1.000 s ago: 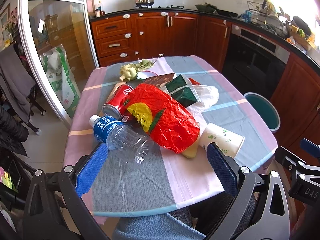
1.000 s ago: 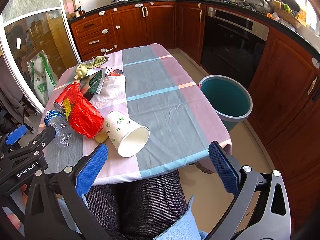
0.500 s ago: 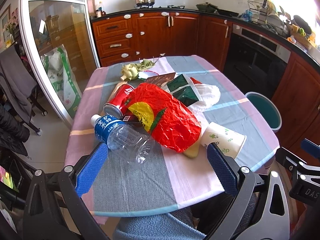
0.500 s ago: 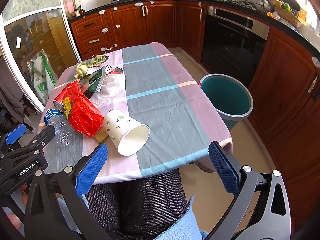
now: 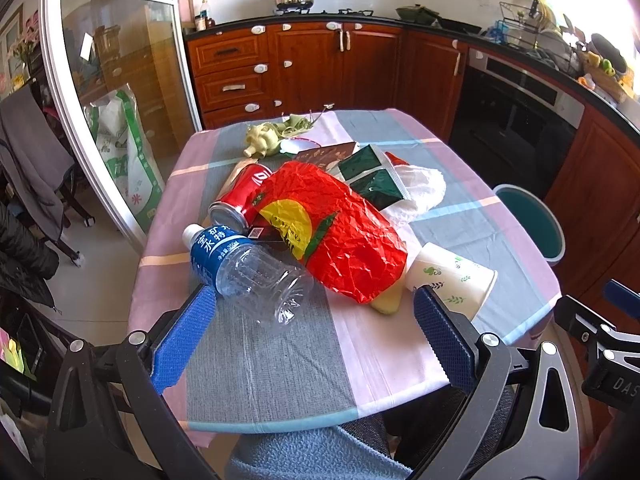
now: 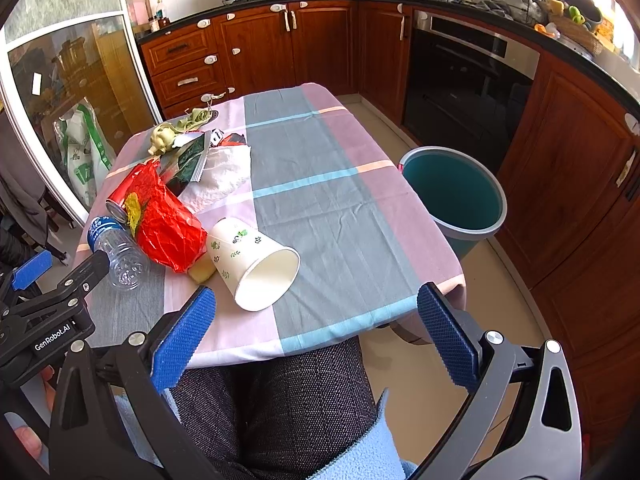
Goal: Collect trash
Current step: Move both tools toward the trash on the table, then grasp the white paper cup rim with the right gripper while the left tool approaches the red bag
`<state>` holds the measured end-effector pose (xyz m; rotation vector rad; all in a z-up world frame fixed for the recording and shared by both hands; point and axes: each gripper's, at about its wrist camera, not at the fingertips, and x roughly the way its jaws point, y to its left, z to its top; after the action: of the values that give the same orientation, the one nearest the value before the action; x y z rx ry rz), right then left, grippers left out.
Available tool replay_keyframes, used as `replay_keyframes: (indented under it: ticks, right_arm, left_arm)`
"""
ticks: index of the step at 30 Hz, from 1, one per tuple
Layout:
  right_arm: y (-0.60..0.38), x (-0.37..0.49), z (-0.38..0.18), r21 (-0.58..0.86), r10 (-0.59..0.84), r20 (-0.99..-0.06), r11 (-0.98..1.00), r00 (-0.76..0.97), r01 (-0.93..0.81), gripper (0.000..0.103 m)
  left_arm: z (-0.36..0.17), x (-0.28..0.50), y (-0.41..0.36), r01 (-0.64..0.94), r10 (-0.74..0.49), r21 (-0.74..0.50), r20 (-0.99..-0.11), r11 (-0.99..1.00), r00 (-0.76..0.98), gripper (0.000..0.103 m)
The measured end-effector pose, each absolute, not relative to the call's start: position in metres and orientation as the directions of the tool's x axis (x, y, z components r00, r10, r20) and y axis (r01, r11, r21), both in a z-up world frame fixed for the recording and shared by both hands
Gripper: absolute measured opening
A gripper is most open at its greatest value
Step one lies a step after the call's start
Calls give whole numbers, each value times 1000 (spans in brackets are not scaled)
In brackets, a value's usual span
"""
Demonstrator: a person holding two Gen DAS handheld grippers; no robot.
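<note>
Trash lies on the table's left half: an empty plastic bottle (image 5: 248, 276) with a blue label, a red can (image 5: 240, 196), a crumpled red bag (image 5: 340, 232), a tipped white paper cup (image 5: 452, 276), dark green packets (image 5: 372, 180), a white bag (image 5: 420, 188) and vegetable scraps (image 5: 264, 140). My left gripper (image 5: 316, 340) is open and empty, just short of the bottle and cup. My right gripper (image 6: 316, 340) is open and empty at the table's near edge, the cup (image 6: 256, 264) just beyond it. A teal bin (image 6: 452, 196) stands on the floor right of the table.
The table has a pink, grey and blue checked cloth (image 6: 332, 200). Wooden cabinets and an oven (image 6: 468, 80) line the back and right. A glass sliding door (image 5: 112, 92) and a sack stand left. The person's legs (image 6: 280, 400) are under the near edge.
Both grippers have moved slightly forward toward the table; the trash appears a little closer. Nothing was grasped.
</note>
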<state>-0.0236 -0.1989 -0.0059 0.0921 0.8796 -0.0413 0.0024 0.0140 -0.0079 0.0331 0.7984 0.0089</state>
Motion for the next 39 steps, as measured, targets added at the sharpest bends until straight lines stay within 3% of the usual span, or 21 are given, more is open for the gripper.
replay_keyframes:
  ticks: [24,29,33,39]
  right_arm:
    - [-215,-4,-31,47,20,-777,999,629,26,97]
    - [-216,20,-59,52,56,-823,998,565,-24,72]
    - [-210,42,-82,65,100,-849,994,519,-86,72]
    - [-200,69,-94,99,172,-849,981,500,-170,54]
  left_arm:
    - [-32,25,33,19,12,33,-752,999,659,99]
    - [-43,41,47,31,32,66,-773,997,633,99]
    - [-49,56,75,-5,4,2,-795,1000,607,99]
    - [-52,72,95,-38,4,-21,-820,999,573,99]
